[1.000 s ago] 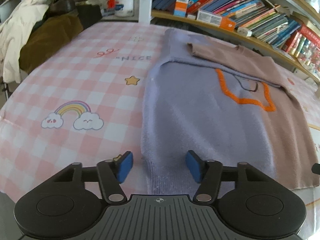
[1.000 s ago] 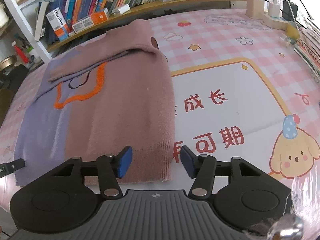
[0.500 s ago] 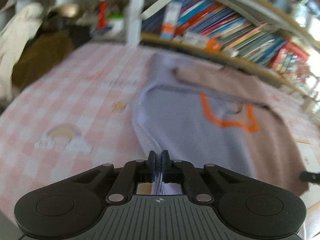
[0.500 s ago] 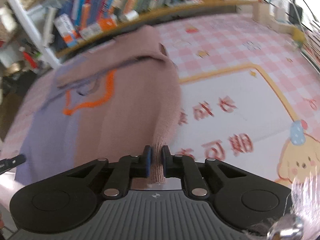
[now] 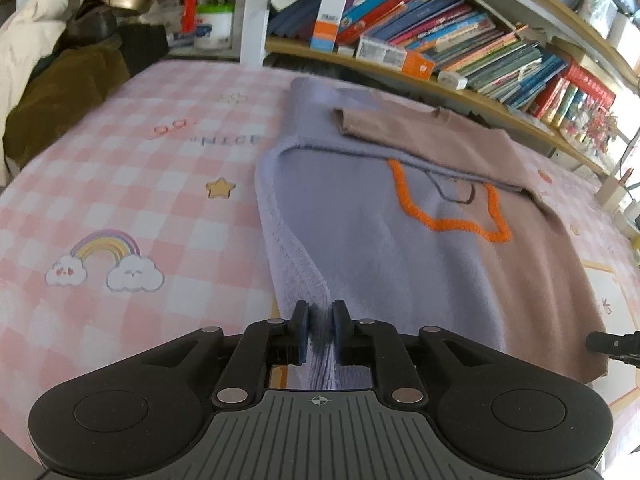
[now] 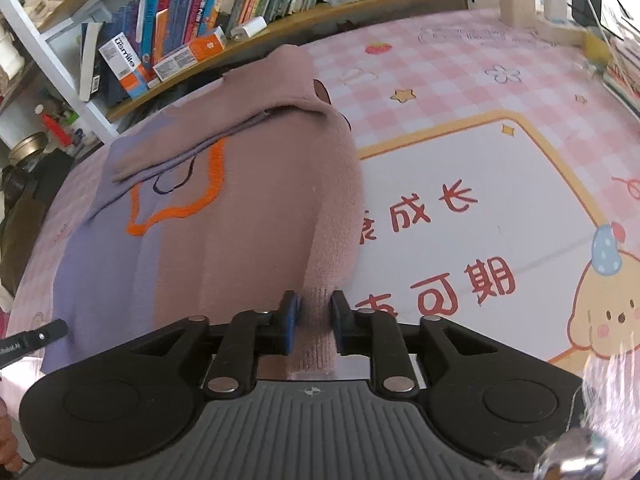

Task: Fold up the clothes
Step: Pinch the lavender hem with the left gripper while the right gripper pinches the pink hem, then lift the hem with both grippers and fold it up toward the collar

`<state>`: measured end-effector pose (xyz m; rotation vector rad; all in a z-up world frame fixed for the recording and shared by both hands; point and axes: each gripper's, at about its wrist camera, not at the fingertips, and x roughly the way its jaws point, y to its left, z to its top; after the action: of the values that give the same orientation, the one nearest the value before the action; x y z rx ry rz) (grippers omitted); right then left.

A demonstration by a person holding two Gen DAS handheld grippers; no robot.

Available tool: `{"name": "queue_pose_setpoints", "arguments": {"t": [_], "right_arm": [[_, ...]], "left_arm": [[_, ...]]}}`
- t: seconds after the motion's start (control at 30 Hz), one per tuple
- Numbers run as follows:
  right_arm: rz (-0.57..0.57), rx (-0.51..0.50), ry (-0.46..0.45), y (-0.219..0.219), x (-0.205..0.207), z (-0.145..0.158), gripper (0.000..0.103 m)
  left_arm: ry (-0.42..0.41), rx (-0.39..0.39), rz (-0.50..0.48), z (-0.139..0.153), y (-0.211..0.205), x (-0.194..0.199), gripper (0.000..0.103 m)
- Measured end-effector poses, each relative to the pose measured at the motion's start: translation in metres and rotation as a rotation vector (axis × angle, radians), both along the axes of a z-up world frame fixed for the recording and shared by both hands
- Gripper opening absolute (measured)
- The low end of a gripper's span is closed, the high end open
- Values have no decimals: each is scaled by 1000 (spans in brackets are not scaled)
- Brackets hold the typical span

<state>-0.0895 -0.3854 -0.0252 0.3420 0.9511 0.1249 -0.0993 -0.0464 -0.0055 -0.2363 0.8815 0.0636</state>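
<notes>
The left gripper (image 5: 320, 330) is clamped on the near-left corner of the sweater (image 5: 380, 248), its blue pads pinching the lilac ribbed hem so that a ridge of knit rises from the table into the jaws. The right gripper (image 6: 313, 322) is likewise closed on cloth, holding the near-right corner of the same hem, where the dusty-pink half of the sweater (image 6: 248, 216) bunches up between its pads. The garment lies face up on the pink checked tablecloth (image 5: 132, 184), with its long axis running straight away from both tools, from the hem at the near edge to the collar at the far edge by the bookshelf (image 5: 460, 52). Both sleeves are already folded across the chest at the far end, the pink sleeve (image 5: 424, 136) lying on top just above the orange star outline (image 5: 448, 216). The two tools hold opposite ends of the hem, level with each other, neither nearer the far end than the other, and the tip of the right one shows at the right edge of the left camera's view. That symmetry is what the coming move seems to depend on: the hem would have to be carried forward along the long axis, both corners together, and laid toward the collar so the fold falls square across the body. If one hand leads, the crease would probably run skewed.
</notes>
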Motion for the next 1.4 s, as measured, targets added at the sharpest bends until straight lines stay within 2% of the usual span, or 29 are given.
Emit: {"name": "queue_pose_setpoints", "arguments": {"t": [0.37, 0.43, 0.63, 0.83, 1.3, 1.4], "right_arm": [[-13, 21, 4, 1, 6, -4, 28], [-7, 25, 2, 3, 7, -4, 29], [69, 67, 1, 14, 8, -3, 29], [-24, 57, -1, -5, 9, -2, 29], [-26, 75, -3, -6, 20, -5, 31], [-40, 69, -17, -13, 34, -5, 36]], "left_arm": [[38, -20, 51, -5, 13, -3, 15], [45, -32, 62, -7, 17, -4, 17], [53, -43, 68, -7, 19, -5, 18], [50, -53, 68, -8, 22, -7, 19], [42, -49, 58, -8, 20, -3, 20], [41, -43, 55, -8, 19, 0, 20]]}}
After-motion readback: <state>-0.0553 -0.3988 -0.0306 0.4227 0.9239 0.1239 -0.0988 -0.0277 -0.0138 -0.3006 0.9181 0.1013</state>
